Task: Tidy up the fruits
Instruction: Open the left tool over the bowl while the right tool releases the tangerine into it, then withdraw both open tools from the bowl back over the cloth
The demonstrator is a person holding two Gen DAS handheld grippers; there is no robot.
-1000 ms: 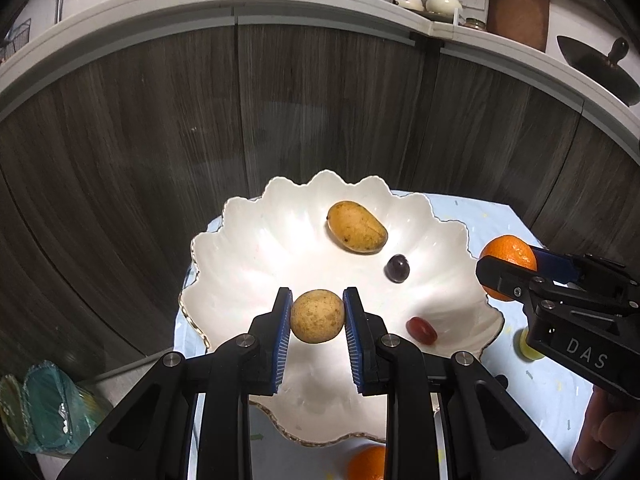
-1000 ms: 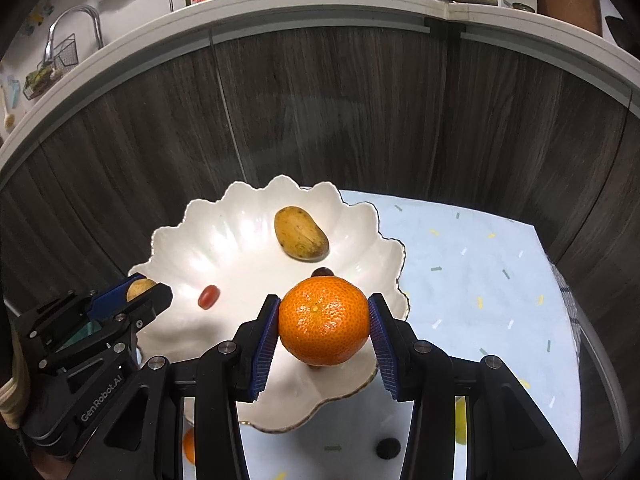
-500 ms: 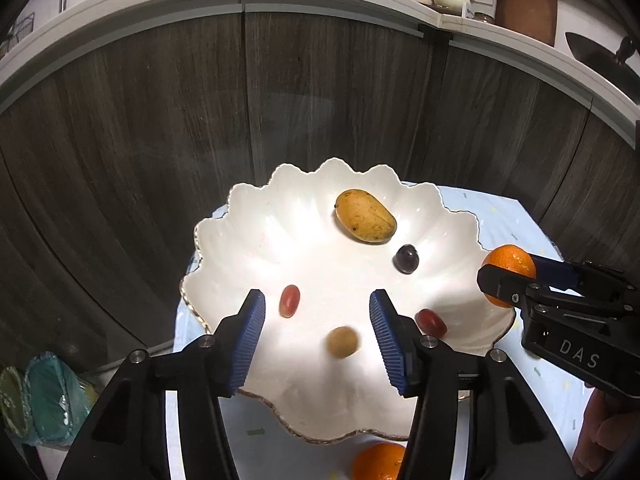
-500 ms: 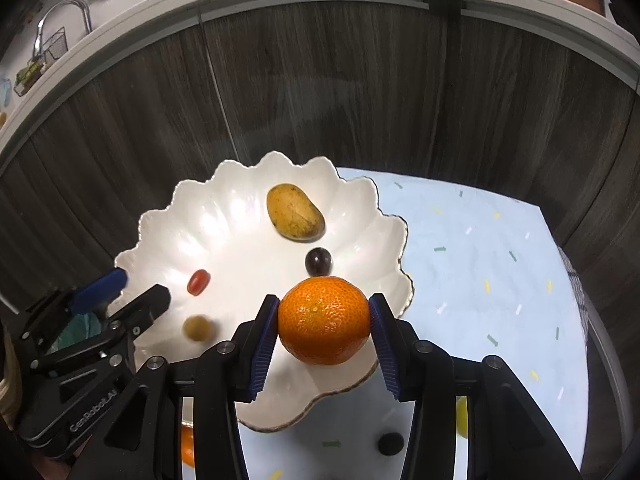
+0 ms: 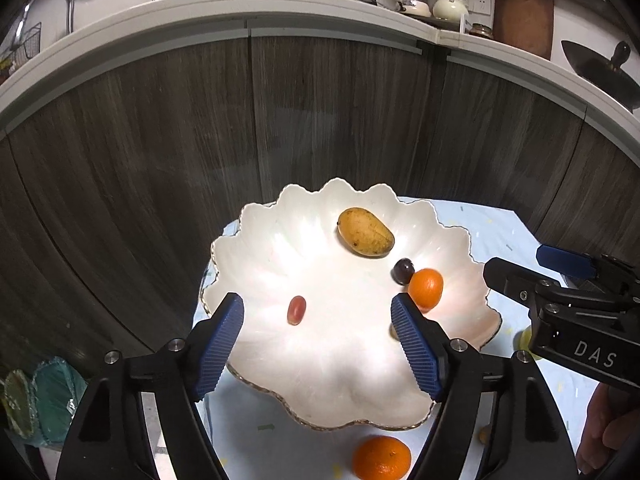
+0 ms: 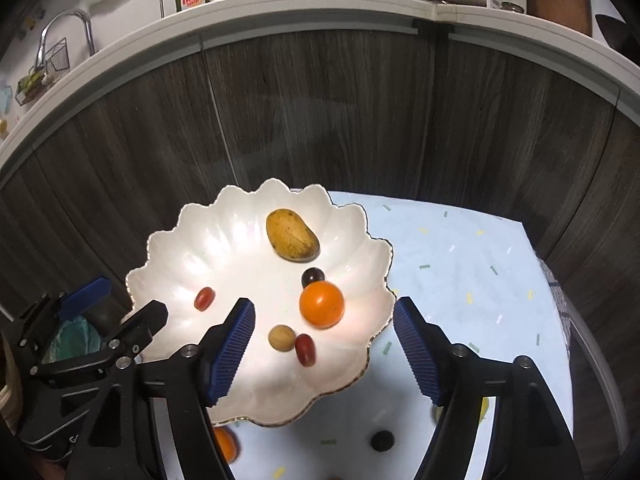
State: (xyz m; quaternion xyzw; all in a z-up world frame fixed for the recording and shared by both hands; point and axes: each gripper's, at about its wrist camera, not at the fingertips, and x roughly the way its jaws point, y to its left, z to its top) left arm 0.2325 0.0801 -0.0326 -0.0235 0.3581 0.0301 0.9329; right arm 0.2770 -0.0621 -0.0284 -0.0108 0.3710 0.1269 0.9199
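A white scalloped plate [image 5: 280, 240] [image 6: 180, 248] holds a yellow mango [image 5: 365, 231] [image 6: 292, 234], a dark grape [image 5: 403, 270] [image 6: 313, 276], an orange [image 5: 426, 288] [image 6: 322, 304], a small brown round fruit [image 6: 281, 337] and two red grape tomatoes [image 5: 296, 309] [image 6: 305, 349]. My left gripper [image 5: 318, 344] is open and empty above the plate's near side. My right gripper [image 6: 324, 354] is open and empty above the plate's right edge.
A second orange [image 5: 381, 458] [image 6: 225, 444] lies on the light blue mat [image 6: 460, 272] in front of the plate. A dark grape [image 6: 382, 440] and a yellow-green fruit [image 6: 482, 406] lie on the mat near the right gripper. Dark wooden cabinet fronts stand behind.
My right gripper opened and the orange dropped onto the plate beside the dark grape. My left gripper opened wider after releasing the small brown fruit, which rolled right. Both grippers pulled back.
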